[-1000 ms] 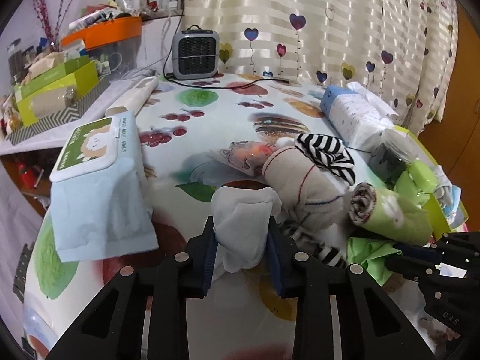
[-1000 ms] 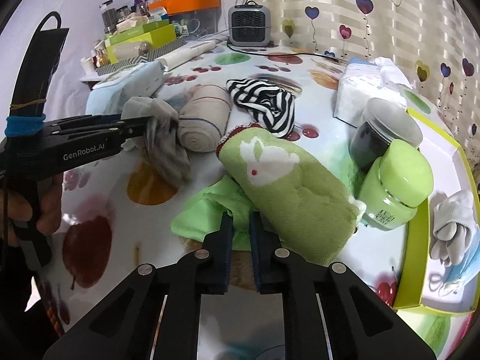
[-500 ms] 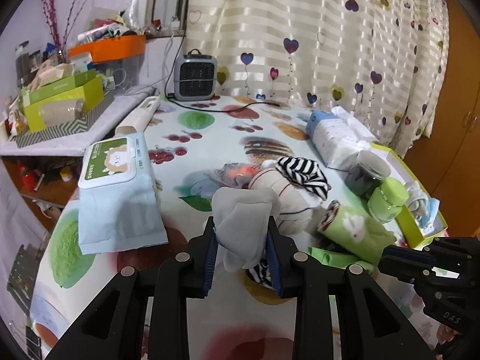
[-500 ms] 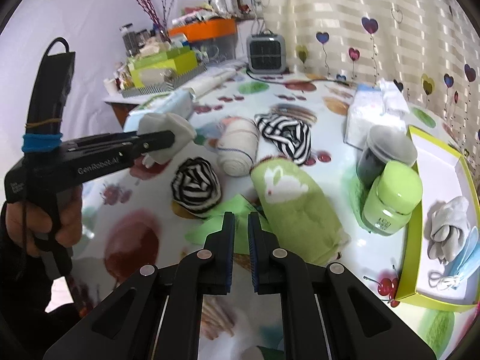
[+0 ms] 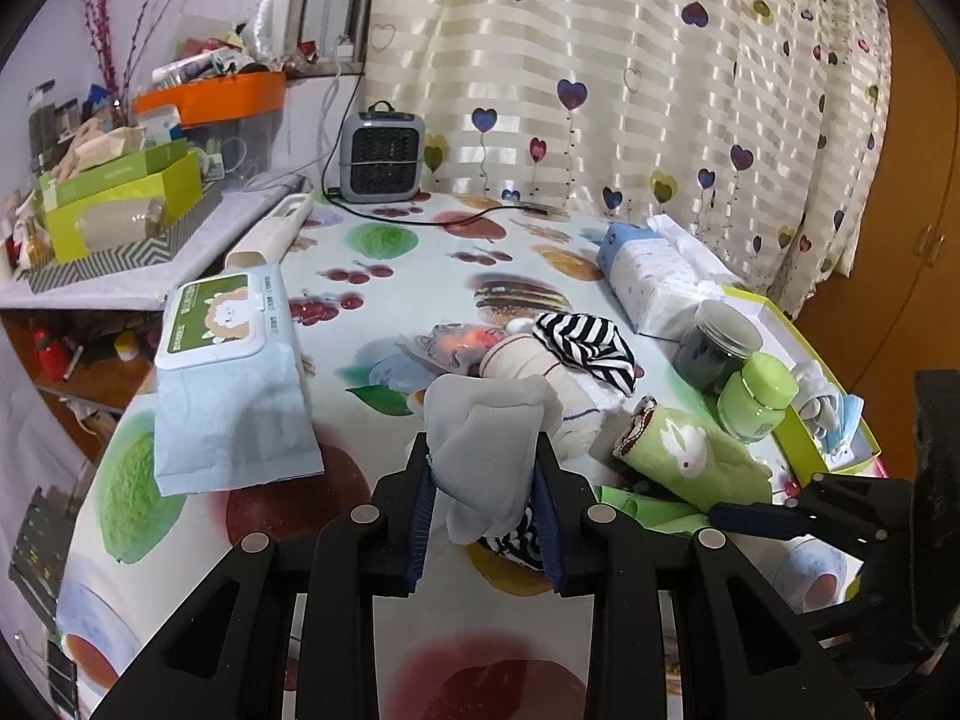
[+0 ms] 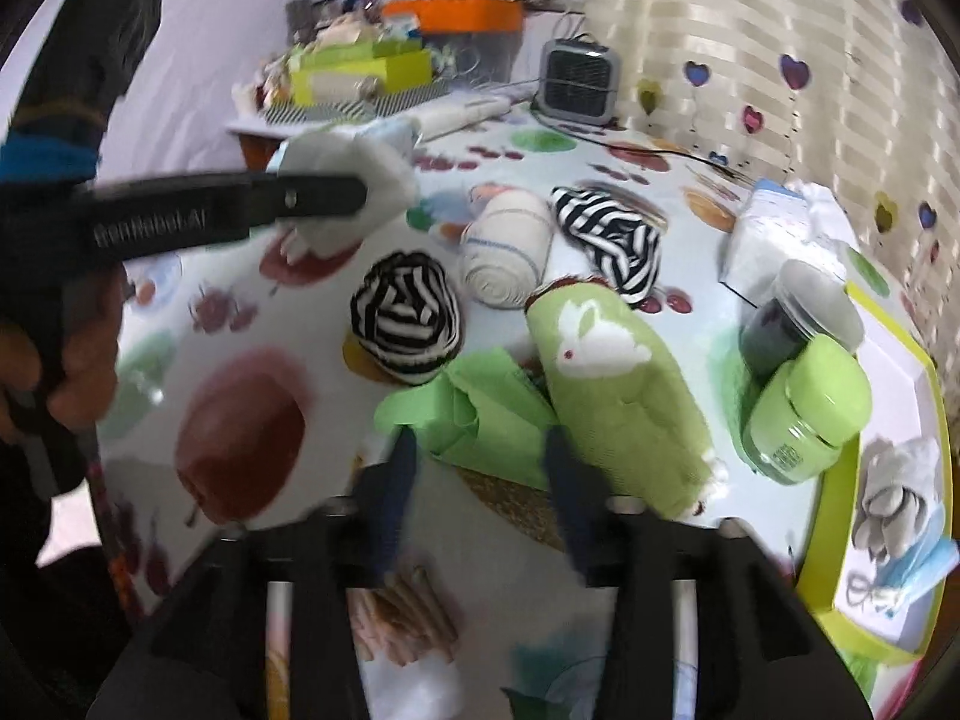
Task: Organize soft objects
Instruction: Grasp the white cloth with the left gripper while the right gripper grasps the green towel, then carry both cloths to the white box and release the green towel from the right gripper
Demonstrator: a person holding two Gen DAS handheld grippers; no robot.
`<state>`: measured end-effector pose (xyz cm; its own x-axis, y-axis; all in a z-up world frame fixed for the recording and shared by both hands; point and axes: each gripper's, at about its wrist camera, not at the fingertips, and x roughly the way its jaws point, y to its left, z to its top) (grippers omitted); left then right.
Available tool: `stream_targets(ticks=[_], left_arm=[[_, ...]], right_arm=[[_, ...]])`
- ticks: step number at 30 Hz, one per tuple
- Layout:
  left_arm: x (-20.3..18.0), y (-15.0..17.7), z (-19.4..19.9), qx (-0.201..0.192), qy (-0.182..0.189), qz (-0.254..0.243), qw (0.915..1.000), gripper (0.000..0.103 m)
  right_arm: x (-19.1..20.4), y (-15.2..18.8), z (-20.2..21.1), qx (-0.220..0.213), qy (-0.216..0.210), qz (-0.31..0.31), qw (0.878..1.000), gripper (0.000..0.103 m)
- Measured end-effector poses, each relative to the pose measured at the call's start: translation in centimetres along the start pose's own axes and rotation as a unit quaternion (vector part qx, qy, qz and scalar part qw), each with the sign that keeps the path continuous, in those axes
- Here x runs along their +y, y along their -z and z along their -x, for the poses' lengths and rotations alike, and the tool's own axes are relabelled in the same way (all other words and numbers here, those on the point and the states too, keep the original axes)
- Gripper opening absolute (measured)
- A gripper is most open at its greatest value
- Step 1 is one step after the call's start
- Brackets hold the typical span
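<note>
right gripper [image 6: 477, 468] jaws opening, shut earlier.

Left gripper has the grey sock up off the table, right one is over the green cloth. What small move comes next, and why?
Probably carry the grey sock in the left gripper across to the yellow-green tray: a similar grey bundle already lies there. The right gripper is opening, nothing pinched, above the green cloth.

On the side of the black left gripper [image 6: 336, 199] that you hold, left of the black-and-white striped rolled sock [image 6: 407, 324], white letters stand, blurred; they seem to read "GenRobot.AI". The print on the pale blue wet-wipes pack [image 5: 228, 372] is too small to read.
</note>
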<state>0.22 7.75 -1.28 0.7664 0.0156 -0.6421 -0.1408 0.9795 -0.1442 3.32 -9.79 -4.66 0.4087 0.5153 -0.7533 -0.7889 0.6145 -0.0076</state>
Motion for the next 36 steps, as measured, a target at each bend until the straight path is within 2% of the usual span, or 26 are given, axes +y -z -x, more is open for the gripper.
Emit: stream_targets(ticks=[4, 12, 13, 15, 16, 17, 18, 27, 33, 36], left_arm=[[0.2, 0.2, -0.4, 0.006, -0.001, 0.004, 1.0000, 0.028], [0.5, 0.1, -1.0, 0.013, 0.000, 0.009, 0.9999, 0.028], [0.5, 0.1, -1.0, 0.013, 0.000, 0.009, 0.9999, 0.028], [0.6, 0.1, -1.0, 0.013, -0.001, 0.009, 0.9999, 0.028], [0.6, 0.1, -1.0, 0.013, -0.001, 0.009, 0.9999, 0.028], [0.6, 0.1, -1.0, 0.013, 0.000, 0.009, 0.9999, 0.028], [0.6, 0.0, -1.0, 0.013, 0.000, 0.009, 0.9999, 0.028], [0.5, -0.3, 0.2, -0.002, 0.008, 0.011, 0.9999, 0.028], [-0.3, -0.8, 1.4, -0.016, 0.016, 0.005, 0.9997, 0.028], [-1.2, -1.1, 2.0, -0.024, 0.024, -0.001, 0.9994, 0.028]], right_arm=[[0.0, 0.0, -1.5, 0.024, 0.003, 0.020, 0.999, 0.048], [-0.2, -0.6, -2.8, 0.034, 0.004, 0.028, 0.999, 0.047], [-0.3, -0.7, -2.8, 0.033, 0.003, 0.025, 0.999, 0.044], [-0.4, -0.7, -2.8, 0.031, 0.015, 0.025, 0.999, 0.027], [-0.4, -0.7, -2.7, 0.030, 0.015, 0.022, 0.999, 0.022], [-0.7, -0.7, -2.4, 0.025, 0.008, 0.015, 1.000, 0.013], [-0.9, -0.6, -2.1, 0.019, 0.000, 0.007, 1.000, 0.012], [-0.9, -1.1, 1.1, -0.036, -0.042, -0.022, 0.998, 0.012], [-1.5, -1.9, 4.1, -0.087, -0.079, -0.055, 0.992, 0.012], [-1.9, -2.3, 5.2, -0.107, -0.075, -0.068, 0.989, 0.012]])
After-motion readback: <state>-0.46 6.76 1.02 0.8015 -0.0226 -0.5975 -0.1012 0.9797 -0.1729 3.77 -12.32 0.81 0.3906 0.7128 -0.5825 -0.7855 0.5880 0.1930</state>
